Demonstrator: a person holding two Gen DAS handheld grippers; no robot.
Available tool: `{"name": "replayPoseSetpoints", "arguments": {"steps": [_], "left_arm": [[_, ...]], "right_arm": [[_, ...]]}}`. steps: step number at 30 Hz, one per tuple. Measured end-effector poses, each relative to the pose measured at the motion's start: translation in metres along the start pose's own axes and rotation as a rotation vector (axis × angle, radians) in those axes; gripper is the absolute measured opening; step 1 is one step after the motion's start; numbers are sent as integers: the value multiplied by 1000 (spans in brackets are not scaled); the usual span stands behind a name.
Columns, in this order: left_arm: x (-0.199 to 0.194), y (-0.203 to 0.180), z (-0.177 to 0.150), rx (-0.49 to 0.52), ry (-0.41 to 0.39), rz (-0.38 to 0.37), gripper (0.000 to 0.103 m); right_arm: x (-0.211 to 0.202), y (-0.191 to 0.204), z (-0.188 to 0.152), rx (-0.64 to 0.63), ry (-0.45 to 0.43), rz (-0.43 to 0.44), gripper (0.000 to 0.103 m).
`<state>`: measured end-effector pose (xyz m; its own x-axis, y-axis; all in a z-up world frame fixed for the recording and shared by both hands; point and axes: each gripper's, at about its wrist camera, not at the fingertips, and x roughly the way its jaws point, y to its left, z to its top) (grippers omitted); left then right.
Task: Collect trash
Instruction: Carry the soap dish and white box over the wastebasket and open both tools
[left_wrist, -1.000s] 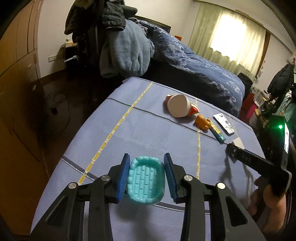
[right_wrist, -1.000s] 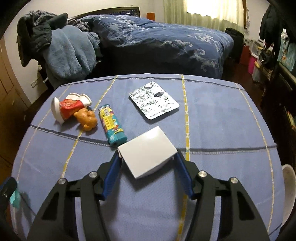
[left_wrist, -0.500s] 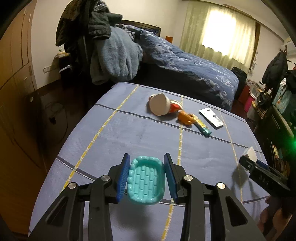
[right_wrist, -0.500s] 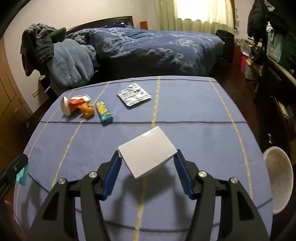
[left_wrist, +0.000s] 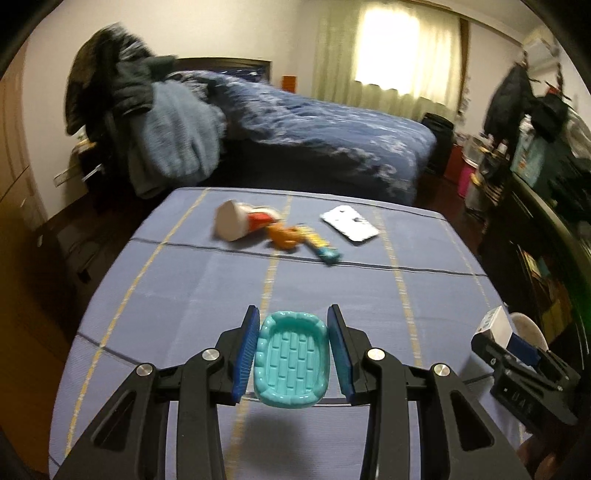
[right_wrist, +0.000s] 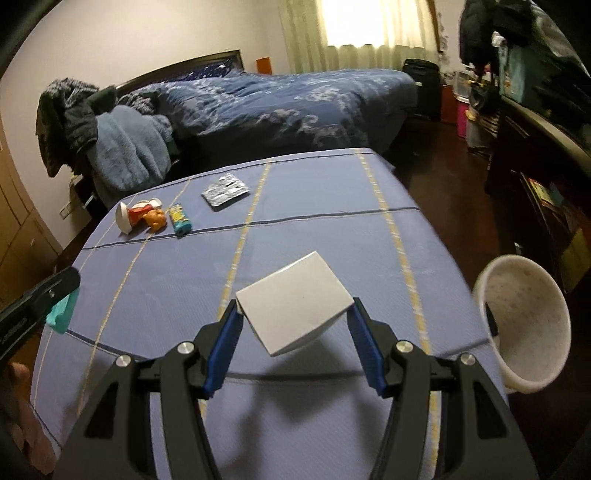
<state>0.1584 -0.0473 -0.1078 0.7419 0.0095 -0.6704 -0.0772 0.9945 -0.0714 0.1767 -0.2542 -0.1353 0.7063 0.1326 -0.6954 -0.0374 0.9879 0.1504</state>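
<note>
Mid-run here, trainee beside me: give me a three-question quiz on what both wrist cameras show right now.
1. True or false: the left gripper carries the teal tray clear of the table.
2. What does the right gripper hold? A) foil blister pack B) white box C) orange toy
3. Fill in: beyond the table's right edge stands a white ____.

Key:
1. True; the tray sits between the fingers and casts a shadow on the cloth below.
2. B, the white box; the foil blister pack and the orange toy lie on the table.
3. Bin.
</note>
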Motion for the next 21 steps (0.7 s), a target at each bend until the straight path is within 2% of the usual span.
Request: {"name": "replayPoseSetpoints", "arguments": {"steps": [10, 21], "left_arm": [[2, -87, 7, 150, -12, -95, 38], [7, -202, 12, 334, -11, -276, 38]], "right_arm": [[-33, -73, -19, 122, -54, -47, 59], [-62, -172, -38, 283, -100, -152, 59]]}}
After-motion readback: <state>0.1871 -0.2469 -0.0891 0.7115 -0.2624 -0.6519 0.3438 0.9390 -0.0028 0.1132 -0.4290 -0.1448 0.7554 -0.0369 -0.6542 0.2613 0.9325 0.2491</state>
